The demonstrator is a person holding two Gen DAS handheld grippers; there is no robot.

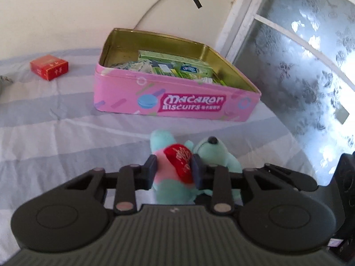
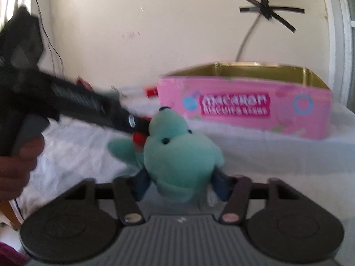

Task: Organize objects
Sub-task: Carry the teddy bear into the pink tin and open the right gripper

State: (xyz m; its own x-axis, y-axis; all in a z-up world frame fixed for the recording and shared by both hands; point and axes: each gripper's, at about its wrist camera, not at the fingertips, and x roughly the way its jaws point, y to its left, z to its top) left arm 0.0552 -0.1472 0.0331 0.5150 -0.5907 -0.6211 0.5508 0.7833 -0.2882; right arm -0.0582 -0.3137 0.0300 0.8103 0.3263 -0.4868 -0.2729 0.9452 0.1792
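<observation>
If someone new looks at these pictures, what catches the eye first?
Probably the mint-green plush toy in the foreground, held by both grippers: the left gripper on its red heart, the right gripper on its body. Behind it on the striped bedsheet stands the open pink macaron biscuit tin.

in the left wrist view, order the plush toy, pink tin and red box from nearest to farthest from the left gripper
1. Plush toy: clamped between the left gripper fingers.
2. Pink tin: just beyond, slightly right, open.
3. Red box: far left on the bedsheet.

Toy [image 1: 175, 166] before tin [image 1: 177, 97] (packets inside)
</observation>
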